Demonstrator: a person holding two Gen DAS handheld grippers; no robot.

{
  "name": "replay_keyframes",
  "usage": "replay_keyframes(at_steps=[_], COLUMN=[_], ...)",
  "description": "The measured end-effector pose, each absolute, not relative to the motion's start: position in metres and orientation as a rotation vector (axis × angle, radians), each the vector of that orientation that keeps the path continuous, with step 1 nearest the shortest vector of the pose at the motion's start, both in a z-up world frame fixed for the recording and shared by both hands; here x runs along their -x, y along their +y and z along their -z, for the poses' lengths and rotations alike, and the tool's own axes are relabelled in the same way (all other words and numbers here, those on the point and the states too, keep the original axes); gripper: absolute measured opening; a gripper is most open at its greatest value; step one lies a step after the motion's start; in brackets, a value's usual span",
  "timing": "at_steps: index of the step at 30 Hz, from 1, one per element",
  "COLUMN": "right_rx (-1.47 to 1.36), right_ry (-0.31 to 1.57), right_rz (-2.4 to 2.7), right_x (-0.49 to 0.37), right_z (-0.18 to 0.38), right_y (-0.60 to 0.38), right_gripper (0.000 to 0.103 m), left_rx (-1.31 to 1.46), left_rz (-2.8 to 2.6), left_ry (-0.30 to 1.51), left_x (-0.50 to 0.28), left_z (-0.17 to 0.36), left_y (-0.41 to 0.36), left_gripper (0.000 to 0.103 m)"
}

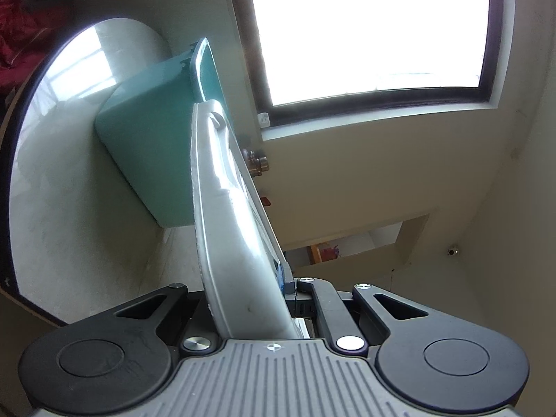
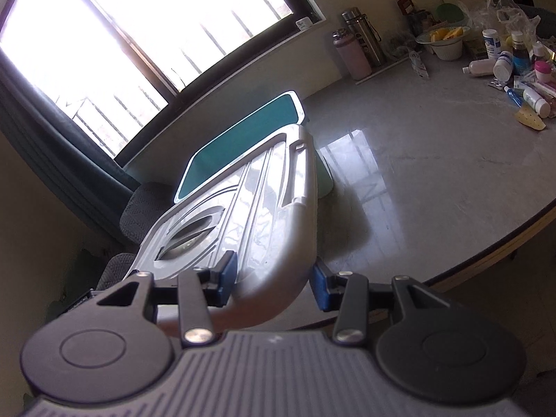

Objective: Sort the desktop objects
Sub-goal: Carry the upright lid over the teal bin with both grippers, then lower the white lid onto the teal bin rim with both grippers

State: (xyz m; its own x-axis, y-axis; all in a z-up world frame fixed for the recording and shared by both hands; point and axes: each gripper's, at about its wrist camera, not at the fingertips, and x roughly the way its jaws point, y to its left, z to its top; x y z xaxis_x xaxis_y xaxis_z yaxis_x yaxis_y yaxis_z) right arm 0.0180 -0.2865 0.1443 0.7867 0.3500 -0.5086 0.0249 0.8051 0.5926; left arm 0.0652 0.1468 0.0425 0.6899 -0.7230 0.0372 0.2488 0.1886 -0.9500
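A white plastic lid (image 1: 222,208) with a moulded handle recess is held up over an open teal storage box (image 1: 149,139) that stands on the pale round table (image 1: 69,173). My left gripper (image 1: 288,285) is shut on the lid's thin edge; only one blue pad shows, the other is hidden behind the lid. From the right wrist, the lid (image 2: 264,201) slopes up over the teal box (image 2: 243,135), whose inside looks bare where visible. The right gripper (image 2: 274,278) is shut on the lid's near rim, with a blue pad (image 2: 227,267) on either side of it.
Several medicine bottles (image 2: 504,66), a steel flask (image 2: 361,34), a pink bottle (image 2: 351,55) and a bowl of fruit (image 2: 446,40) crowd the table's far right. A grey chair (image 2: 139,215) stands below the bright window. The table edge (image 2: 504,246) curves near right.
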Motion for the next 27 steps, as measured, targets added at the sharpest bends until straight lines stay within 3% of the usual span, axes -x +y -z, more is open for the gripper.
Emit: replay_keyframes(at_steps=[27], right_rx=[-0.608], right_ry=[0.632], right_rz=[-0.31], right_x=[-0.132], right_z=[-0.162], right_y=[-0.317], right_gripper=[0.045], left_rx=[1.181], left_rz=[0.622], left_ry=[0.347], left_x=[-0.135], left_z=[-0.087], left_y=[0.118], left_gripper=[0.009])
